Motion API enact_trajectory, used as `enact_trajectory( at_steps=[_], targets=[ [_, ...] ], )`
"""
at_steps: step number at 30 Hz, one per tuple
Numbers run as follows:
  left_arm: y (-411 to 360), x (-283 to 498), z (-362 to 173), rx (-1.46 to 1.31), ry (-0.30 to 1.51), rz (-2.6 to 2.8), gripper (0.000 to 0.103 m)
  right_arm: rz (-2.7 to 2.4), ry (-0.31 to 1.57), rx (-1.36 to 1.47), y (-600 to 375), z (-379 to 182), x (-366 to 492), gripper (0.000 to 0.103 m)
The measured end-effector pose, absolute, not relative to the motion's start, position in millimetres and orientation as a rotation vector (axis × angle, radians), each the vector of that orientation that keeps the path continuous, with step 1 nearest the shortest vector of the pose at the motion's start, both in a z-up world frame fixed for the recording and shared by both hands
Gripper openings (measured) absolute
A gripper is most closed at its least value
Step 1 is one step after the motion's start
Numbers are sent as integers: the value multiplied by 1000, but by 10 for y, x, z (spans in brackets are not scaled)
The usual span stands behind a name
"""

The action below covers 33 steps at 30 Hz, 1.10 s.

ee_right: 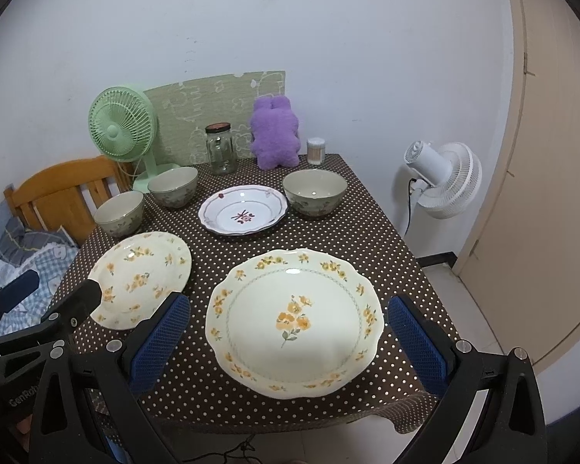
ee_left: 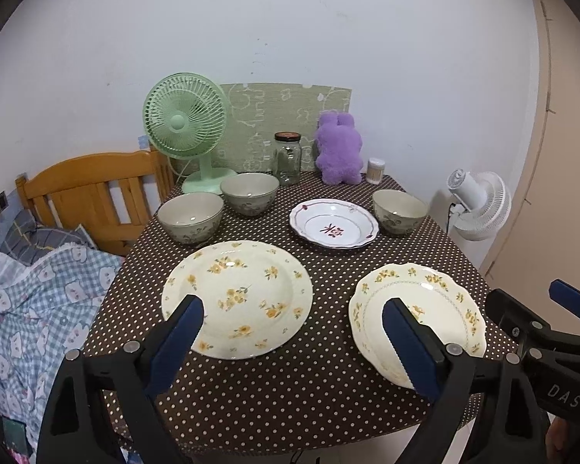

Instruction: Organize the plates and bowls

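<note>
On the dotted brown table (ee_left: 321, 270) lie a round cream plate with yellow flowers (ee_left: 237, 297) (ee_right: 141, 276) at front left, a scalloped cream plate (ee_left: 437, 309) (ee_right: 294, 321) at front right, and a white plate with red pattern (ee_left: 334, 228) (ee_right: 243, 214) further back. Three grey-green bowls stand behind: two at back left (ee_left: 191, 218) (ee_left: 250, 193), one at back right (ee_left: 400, 210) (ee_right: 315, 191). My left gripper (ee_left: 290, 309) is open above the table's front edge. My right gripper (ee_right: 290, 309) is open, its fingers either side of the scalloped plate, above it.
A green fan (ee_left: 185, 127), glass jar (ee_left: 287, 158), purple plush toy (ee_left: 338, 149) and a cotton-swab pot (ee_left: 376, 170) line the table's back edge. A wooden bed frame (ee_left: 92, 193) with bedding is left; a white fan (ee_left: 479, 205) and door are right.
</note>
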<state>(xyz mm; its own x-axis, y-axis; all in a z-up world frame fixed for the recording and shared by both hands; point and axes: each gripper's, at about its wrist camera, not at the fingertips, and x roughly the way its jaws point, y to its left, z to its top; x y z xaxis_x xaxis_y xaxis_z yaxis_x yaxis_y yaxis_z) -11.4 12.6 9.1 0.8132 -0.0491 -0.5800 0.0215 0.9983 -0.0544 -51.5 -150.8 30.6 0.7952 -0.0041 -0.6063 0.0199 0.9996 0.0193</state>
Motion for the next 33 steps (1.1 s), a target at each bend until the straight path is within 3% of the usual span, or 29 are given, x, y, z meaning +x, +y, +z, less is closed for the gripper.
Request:
enact_trajectory(
  at_steps=[13,33],
  targets=[
    [-76,144,-42,-33,673,-69,87,-70,713,59,-1642,167,-300,103],
    [-790,875,-750,-16,884,-64,81,-42,890,14,-2228,-503,706,93]
  ],
)
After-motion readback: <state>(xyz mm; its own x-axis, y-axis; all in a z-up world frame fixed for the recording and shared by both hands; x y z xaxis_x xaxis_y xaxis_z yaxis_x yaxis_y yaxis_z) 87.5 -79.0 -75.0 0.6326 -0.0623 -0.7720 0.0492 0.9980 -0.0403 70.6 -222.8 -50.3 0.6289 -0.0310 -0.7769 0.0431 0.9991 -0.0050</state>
